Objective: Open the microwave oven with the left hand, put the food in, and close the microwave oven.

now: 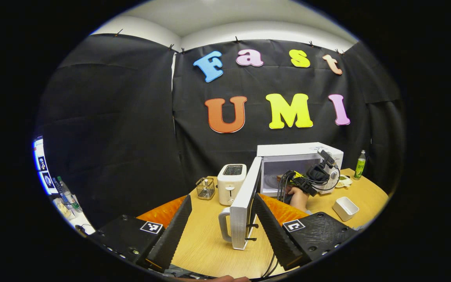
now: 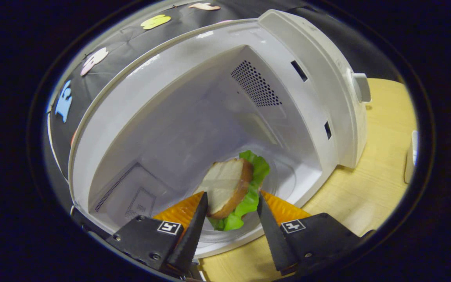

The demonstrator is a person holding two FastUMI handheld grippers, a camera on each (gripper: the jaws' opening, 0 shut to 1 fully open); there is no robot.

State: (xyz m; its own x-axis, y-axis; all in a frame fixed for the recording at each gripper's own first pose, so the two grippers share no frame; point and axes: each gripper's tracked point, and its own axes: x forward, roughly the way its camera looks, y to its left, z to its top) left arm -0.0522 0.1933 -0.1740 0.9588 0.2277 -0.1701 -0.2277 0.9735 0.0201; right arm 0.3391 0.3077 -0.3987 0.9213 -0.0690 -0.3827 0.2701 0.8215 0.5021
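- We find the microwave oven [image 2: 194, 117] on the counter [image 1: 206, 243] with its cavity exposed; its door [image 1: 245, 203] stands swung wide toward the left tool, handle outermost.
- In the right gripper view the glass turntable [image 2: 276, 184] sits on the cavity floor, and the sandwich [image 2: 231, 188], bread over lettuce, is over its near part, tilted, between the fingers.
- The right tool [image 2: 231, 207] stands with its jaws spread at the sandwich's sides. The left finger lies against the bread edge; the other appears just clear of the lettuce. We judge this a release or near it, not a firm grip.
- We advise confirming the sandwich rests flat on the turntable, then drawing the right tool straight out, low and level, so neither finger drags the lettuce or catches the cavity lip.
- The left tool [image 1: 221, 231] is released, jaws wide, just beside the door's edge. We would press the door's outer face only once the right tool clears the opening.
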